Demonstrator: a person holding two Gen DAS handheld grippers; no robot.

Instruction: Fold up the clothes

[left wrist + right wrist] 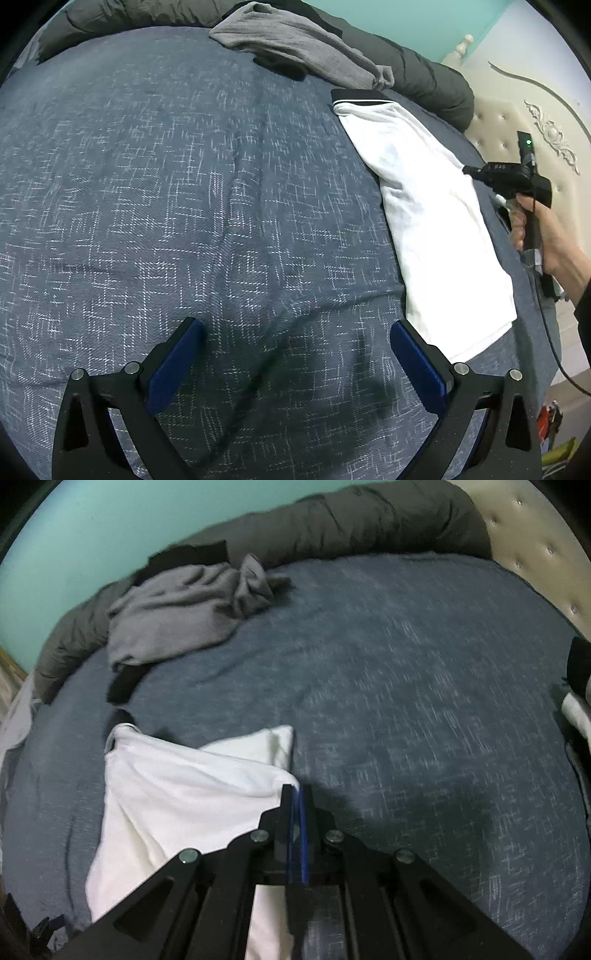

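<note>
A white garment with a black collar [436,221] lies folded into a long strip on the blue bedspread [184,184]. In the left wrist view my left gripper [295,345] is open and empty over bare bedspread, left of the garment's near end. My right gripper [469,170] shows there at the garment's right edge, held by a hand. In the right wrist view the right gripper [297,794] has its jaws closed together at the edge of the white garment [177,797]; whether cloth is pinched between them I cannot tell.
A crumpled grey garment [173,613] with black cloth under it lies at the far side of the bed, also in the left wrist view [295,40]. A dark grey duvet roll [332,524] lines the far edge. A padded cream headboard [517,122] stands to the right.
</note>
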